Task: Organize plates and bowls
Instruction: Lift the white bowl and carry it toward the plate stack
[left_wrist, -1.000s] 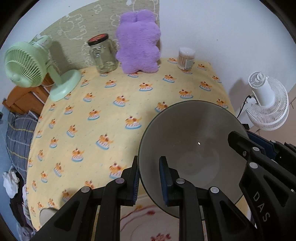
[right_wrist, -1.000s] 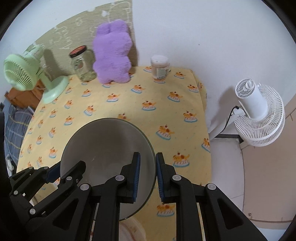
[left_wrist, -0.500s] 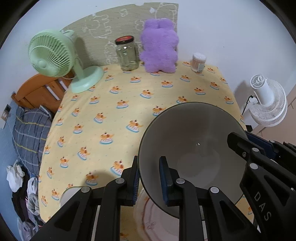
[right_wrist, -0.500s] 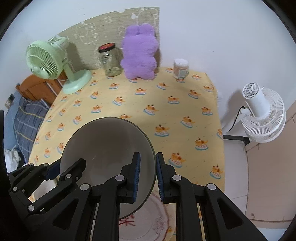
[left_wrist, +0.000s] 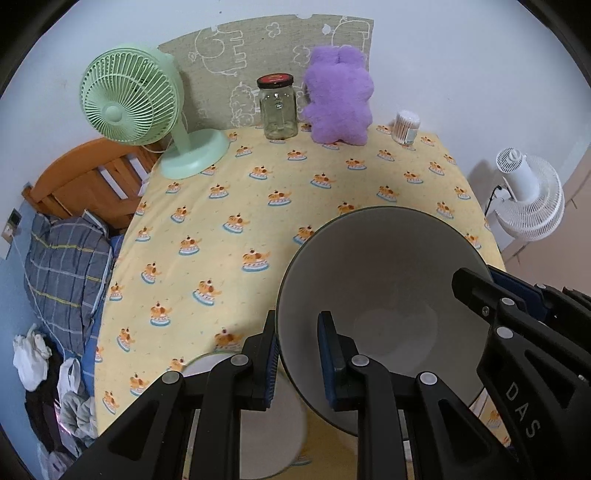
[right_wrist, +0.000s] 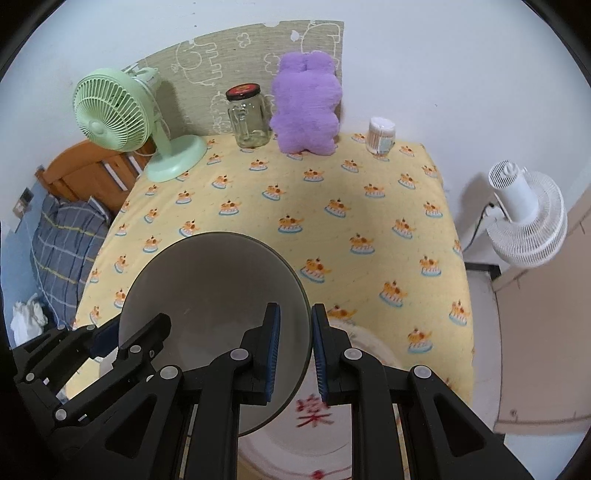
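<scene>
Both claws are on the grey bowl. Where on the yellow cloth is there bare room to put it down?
The widest bare stretch of the yellow cloth lies mid-table, between the grey bowl and the back row. That row is crowded: green fan, glass jar, purple plush, cotton swab tub. The near edge is taken by the patterned plate and a white dish.

Yellow-clothed table (left_wrist: 288, 206), green fan (left_wrist: 147, 110), jar (left_wrist: 277, 107), plush (left_wrist: 338, 98), perhaps plates (right_wrist: 321, 439)
</scene>
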